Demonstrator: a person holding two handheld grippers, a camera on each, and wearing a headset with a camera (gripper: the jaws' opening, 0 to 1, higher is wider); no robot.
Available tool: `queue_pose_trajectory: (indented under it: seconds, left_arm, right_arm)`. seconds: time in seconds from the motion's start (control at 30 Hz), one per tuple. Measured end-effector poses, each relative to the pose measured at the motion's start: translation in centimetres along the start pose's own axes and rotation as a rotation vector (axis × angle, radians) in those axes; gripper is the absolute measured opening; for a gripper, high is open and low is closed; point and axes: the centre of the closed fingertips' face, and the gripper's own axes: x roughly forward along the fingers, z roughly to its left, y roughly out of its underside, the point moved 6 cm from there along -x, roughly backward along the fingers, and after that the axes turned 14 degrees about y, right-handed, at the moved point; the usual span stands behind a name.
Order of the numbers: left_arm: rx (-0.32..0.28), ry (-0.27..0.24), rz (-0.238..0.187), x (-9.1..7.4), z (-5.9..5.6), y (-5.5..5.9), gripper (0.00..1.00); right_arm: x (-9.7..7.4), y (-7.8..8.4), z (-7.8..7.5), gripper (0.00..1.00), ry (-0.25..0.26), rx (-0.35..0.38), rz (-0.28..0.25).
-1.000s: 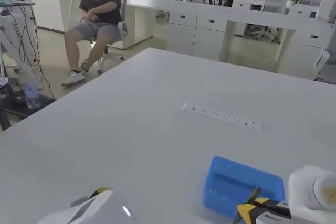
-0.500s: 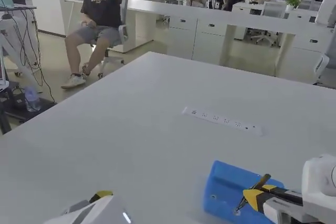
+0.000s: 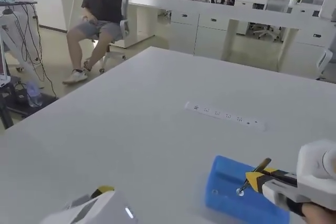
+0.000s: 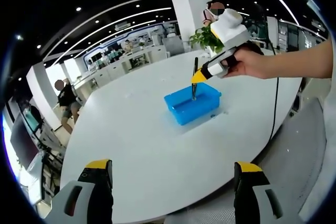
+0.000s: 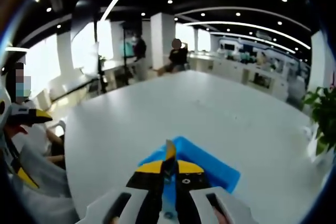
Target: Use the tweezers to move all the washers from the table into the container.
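Observation:
A blue rectangular container (image 3: 231,203) sits on the white table (image 3: 136,129) at the near right. My right gripper (image 3: 258,181) is shut on thin tweezers (image 3: 253,177), whose tips point down into the container. The left gripper view shows the tweezers (image 4: 194,82) standing nearly upright over the container (image 4: 184,109), held by the right gripper (image 4: 200,76). Along the right gripper's (image 5: 169,167) own jaws, the tweezers (image 5: 170,151) stick out over the container (image 5: 212,170). My left gripper (image 4: 173,182) stands open and holds nothing, at the near left (image 3: 105,198). Any washer is too small to make out.
A white power strip (image 3: 226,115) lies flat in the table beyond the container. The table's left edge (image 3: 68,95) drops to the floor, where a person sits on a chair (image 3: 100,19). A potted plant (image 5: 323,114) stands past the table's far side.
My right gripper has lifted and moved forward with the tweezers, whose tips now hang over the container's near middle. The left gripper has stayed put. The head view has shifted slightly.

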Motion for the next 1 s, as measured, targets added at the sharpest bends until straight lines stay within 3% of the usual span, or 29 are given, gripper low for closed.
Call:
queue_pose_trajectory:
  seconds: [0.43, 1.0]
  left_arm:
    - [0.014, -0.007, 0.017, 0.0, -0.1, 0.1, 0.99]
    - [0.018, -0.003, 0.025, 0.1, 0.0, 0.2, 0.99]
  right_arm:
    - [2.7, 2.9, 0.0, 0.04, 0.015, -0.004, 0.071]
    - [3.8, 3.8, 0.0, 0.04, 0.019, -0.022, 0.097]
